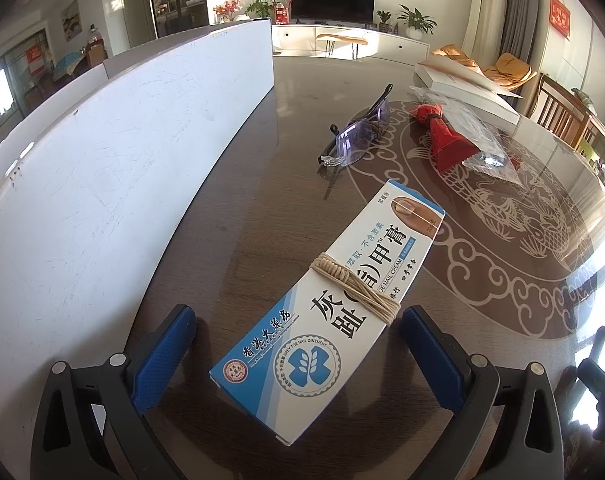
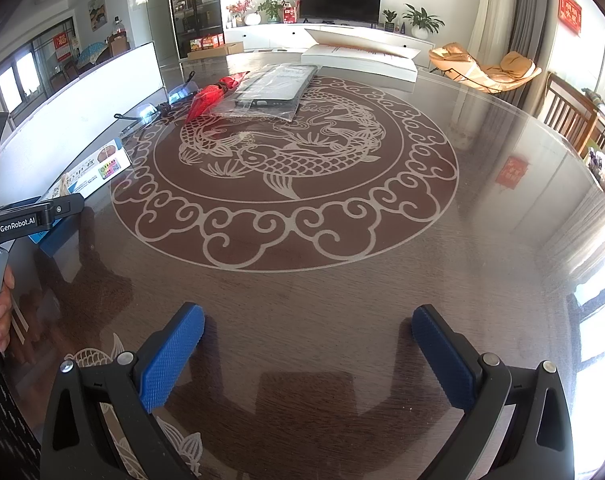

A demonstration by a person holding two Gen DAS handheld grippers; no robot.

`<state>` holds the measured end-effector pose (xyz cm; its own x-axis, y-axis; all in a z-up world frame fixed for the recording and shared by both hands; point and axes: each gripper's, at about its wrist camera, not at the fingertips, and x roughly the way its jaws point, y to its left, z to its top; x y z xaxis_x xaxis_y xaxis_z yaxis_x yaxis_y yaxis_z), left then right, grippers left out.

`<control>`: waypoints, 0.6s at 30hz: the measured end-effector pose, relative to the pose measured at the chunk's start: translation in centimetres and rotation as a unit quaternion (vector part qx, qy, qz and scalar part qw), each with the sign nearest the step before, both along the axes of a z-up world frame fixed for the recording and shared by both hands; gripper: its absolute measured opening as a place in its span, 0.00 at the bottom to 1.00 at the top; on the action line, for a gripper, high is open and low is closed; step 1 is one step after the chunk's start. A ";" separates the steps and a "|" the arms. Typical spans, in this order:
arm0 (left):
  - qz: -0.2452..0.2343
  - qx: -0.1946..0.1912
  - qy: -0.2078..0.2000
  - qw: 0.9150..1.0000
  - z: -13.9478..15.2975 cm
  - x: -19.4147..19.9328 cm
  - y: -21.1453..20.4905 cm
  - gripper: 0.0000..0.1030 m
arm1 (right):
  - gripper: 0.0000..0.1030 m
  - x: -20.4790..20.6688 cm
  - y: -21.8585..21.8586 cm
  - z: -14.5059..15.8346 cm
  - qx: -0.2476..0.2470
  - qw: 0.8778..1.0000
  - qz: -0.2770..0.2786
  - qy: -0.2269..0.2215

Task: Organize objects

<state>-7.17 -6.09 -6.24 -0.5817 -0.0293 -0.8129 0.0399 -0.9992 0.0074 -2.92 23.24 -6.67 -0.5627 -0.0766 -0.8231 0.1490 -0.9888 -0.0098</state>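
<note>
A: Ointment box (image 1: 326, 304) flat on the tabletop (image 1: 262, 184), bound round the middle with pale string (image 1: 358, 284), lying just beside the white board (image 1: 102, 168).

B: Long axis?

A: Diagonal in the left wrist view: near end low and between the fingers, far end up and to the right, toward the glasses (image 1: 358, 136) and the red packet (image 1: 442, 140). Not square to the jaws.

B: State of the jaws?

A: Left gripper (image 1: 298, 344) spread wide, blue pads either side of the box's near half, apparently not touching it yet. Right gripper (image 2: 308, 348) also wide, holding nothing, over bare tabletop (well apart from every object).

B: Risks from here?

A: Closing on a skewed box likely to catch corners rather than flat sides, so twisting or a squirt outward on the glossy glass. Pinching on the string probably a poor hold too. Light cardboard, so crushing possible under a hard squeeze. Board close on the left, leaving little room for swinging the box that way. Bagged phone case (image 2: 276, 86) and white flat box (image 2: 362, 60) farther off, no hindrance.
</note>
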 end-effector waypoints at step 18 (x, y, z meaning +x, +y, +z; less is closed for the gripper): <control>0.000 0.001 0.000 1.000 0.0 0.0 0.0 1.00 | 0.66 -22.0 -14.3 3.7 0.009 0.995 0.097 0.003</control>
<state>-7.16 -6.12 -6.21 -0.5816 -0.0279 -0.8130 0.0393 -0.9992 0.0062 -24.95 8.94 -2.97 -0.5440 -0.1704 -0.8216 0.3373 -0.9410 -0.0282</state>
